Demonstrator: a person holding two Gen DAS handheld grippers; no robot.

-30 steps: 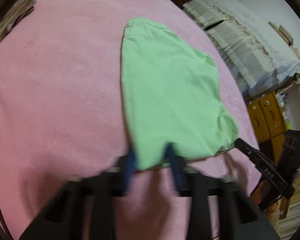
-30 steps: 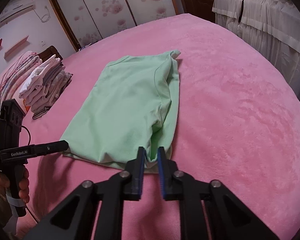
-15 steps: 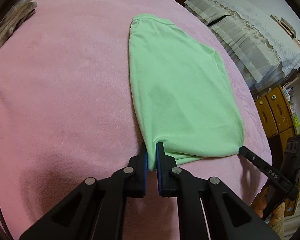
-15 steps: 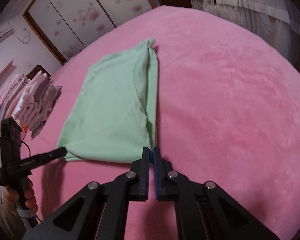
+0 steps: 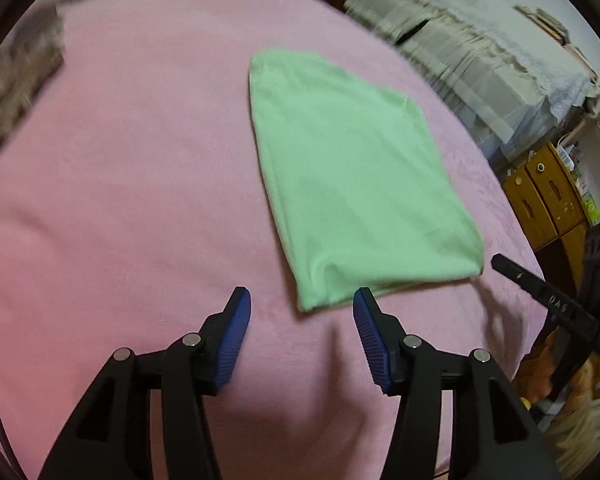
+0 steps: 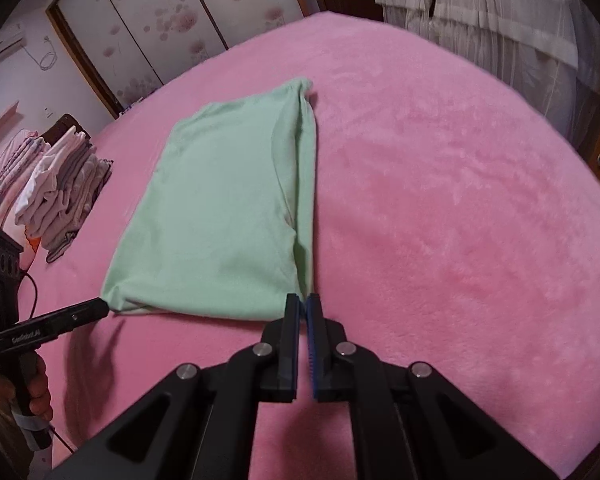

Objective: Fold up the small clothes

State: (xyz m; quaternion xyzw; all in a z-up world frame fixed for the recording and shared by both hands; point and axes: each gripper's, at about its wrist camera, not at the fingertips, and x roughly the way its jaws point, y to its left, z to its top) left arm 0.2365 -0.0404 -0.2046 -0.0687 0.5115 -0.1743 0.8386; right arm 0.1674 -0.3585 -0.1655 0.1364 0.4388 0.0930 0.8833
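A light green garment (image 5: pixel 352 184), folded lengthwise into a long strip, lies flat on the pink blanket (image 5: pixel 120 200). My left gripper (image 5: pixel 302 300) is open, and the garment's near left corner lies between its fingertips, free of them. In the right wrist view the garment (image 6: pixel 224 208) stretches away from me. My right gripper (image 6: pixel 303 300) is shut on the garment's near right corner. The left gripper's finger (image 6: pixel 60 320) shows at the garment's other near corner.
A stack of folded pale clothes (image 6: pixel 60 184) sits at the bed's left edge. A covered bed or sofa with white frilled cloth (image 5: pixel 480 60) and a wooden cabinet (image 5: pixel 548 196) stand to the right. Wardrobe doors (image 6: pixel 160 32) are behind the bed.
My left gripper has opened and let go of the garment's corner, which now lies flat. The garment has been pulled straight. My right gripper stays shut on its corner.
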